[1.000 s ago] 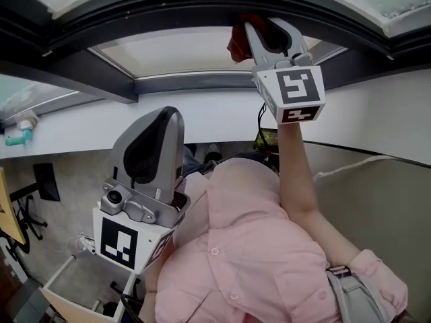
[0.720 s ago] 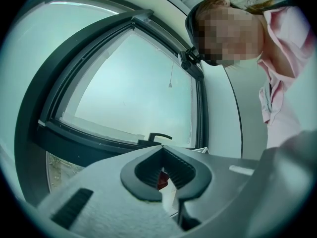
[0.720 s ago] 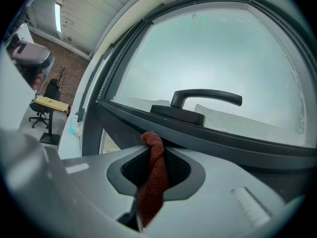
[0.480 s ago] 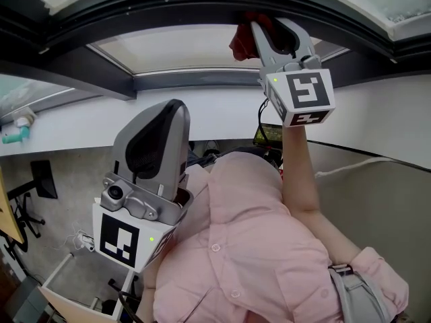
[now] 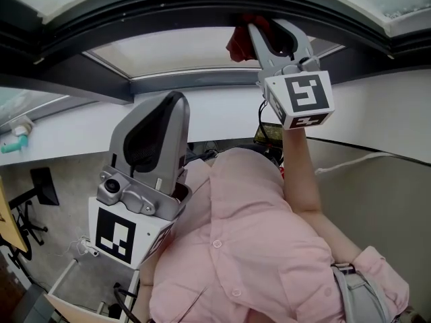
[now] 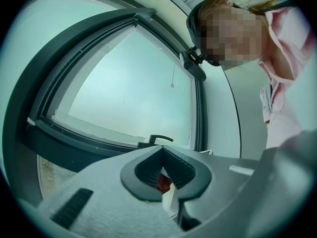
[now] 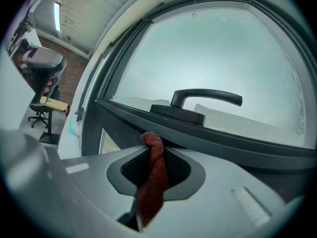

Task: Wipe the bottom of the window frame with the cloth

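Against the dark window frame, the right tongs clamp a red cloth; the left tongs are closed, empty.

White ledge, teal bottle, perhaps, on it

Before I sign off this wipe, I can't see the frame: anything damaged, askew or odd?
Nothing stands out. The right gripper holds the red cloth bunched against the window frame, near its handle; the left gripper is shut, holding nothing.
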{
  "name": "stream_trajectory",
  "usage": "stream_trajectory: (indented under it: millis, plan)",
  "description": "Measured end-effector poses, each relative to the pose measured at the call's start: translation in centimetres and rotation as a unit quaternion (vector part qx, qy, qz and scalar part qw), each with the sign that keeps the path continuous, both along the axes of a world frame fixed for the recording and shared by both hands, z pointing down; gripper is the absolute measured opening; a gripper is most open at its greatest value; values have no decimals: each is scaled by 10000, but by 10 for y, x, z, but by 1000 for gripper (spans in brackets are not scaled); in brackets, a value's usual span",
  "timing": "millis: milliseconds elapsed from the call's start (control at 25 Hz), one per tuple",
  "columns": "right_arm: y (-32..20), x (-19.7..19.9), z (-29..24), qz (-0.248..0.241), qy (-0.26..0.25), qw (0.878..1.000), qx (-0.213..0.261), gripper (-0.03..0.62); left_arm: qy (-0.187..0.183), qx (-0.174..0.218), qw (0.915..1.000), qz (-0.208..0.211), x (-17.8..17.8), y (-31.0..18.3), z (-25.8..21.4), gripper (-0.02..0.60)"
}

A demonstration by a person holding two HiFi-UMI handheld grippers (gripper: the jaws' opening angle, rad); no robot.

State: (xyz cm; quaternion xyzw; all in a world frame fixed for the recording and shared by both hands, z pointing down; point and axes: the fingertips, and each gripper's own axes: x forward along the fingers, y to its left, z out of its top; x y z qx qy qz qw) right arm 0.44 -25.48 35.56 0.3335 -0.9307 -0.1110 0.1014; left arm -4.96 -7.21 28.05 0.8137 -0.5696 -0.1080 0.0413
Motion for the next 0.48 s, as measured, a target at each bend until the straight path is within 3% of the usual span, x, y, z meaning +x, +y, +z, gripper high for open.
stream_trajectory:
  millis: [480]
  plan:
    - [-4,7,3,151,263,9995,129,64,68,-60,9999,51,0,0,5,0]
